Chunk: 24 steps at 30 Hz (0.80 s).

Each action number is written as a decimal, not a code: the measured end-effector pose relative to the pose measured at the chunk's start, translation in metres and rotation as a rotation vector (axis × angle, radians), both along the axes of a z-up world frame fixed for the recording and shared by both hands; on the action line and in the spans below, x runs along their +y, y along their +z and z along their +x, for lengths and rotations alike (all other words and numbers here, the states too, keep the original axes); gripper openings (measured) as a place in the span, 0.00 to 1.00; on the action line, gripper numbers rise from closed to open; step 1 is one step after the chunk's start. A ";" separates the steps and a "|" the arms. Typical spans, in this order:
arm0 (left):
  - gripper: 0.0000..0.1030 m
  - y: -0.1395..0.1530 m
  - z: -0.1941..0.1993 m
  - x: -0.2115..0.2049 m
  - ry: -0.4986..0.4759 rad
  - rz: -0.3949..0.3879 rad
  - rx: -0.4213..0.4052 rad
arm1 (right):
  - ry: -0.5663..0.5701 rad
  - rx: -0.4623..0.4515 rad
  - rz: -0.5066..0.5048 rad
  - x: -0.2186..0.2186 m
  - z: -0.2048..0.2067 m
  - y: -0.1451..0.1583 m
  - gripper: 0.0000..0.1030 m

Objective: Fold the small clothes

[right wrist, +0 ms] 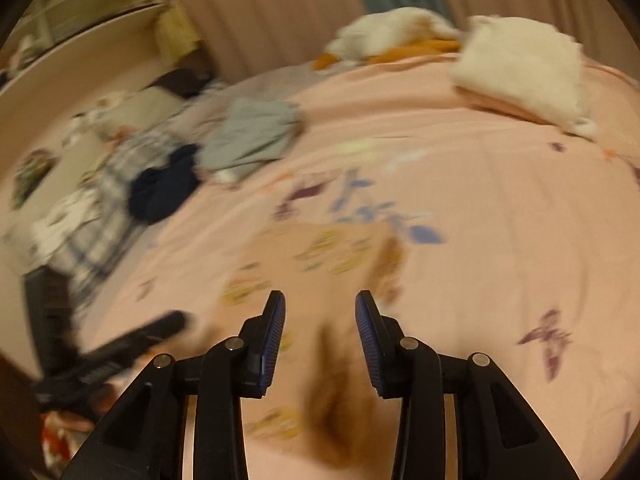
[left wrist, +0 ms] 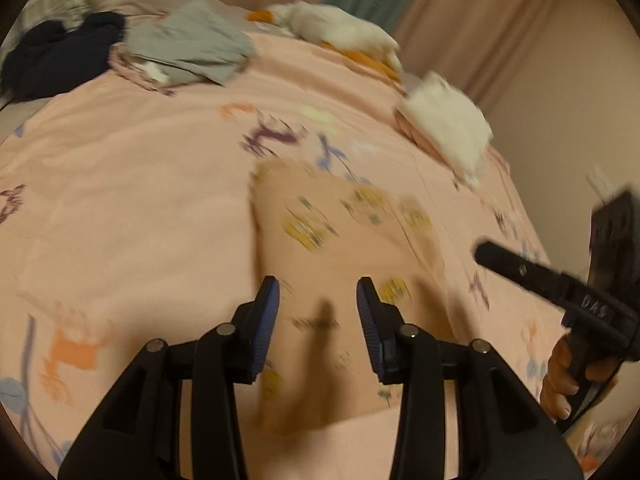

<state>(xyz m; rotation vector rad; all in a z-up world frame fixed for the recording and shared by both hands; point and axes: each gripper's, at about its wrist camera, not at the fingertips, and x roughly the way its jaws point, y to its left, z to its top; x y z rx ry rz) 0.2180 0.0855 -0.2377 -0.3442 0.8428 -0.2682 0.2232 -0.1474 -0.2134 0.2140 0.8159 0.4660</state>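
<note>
A small peach garment [left wrist: 344,240] with yellow prints lies flat on the pink bed cover, just ahead of my left gripper [left wrist: 318,300], which is open and empty above its near part. The same garment [right wrist: 320,264] shows in the right wrist view under my right gripper [right wrist: 320,314], also open and empty. The right gripper [left wrist: 520,268] appears at the right edge of the left wrist view, held by a hand. The left gripper [right wrist: 132,340] shows blurred at the lower left of the right wrist view.
A grey garment [left wrist: 192,48] and a dark navy one [left wrist: 60,60] lie at the far left of the bed. White fluffy items [left wrist: 448,128] [left wrist: 344,28] lie at the far right by the curtain. A plaid cloth [right wrist: 100,208] lies beside the bed edge.
</note>
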 end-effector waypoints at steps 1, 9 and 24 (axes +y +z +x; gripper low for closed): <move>0.39 -0.008 0.000 -0.009 -0.015 0.034 0.021 | 0.019 -0.003 -0.001 0.005 -0.002 -0.003 0.39; 0.42 -0.042 -0.017 -0.049 -0.056 0.311 0.072 | -0.102 0.058 -0.112 0.004 0.021 -0.080 0.28; 0.46 -0.041 -0.018 -0.045 -0.083 0.264 0.118 | -0.094 0.038 -0.200 0.002 -0.019 -0.092 0.38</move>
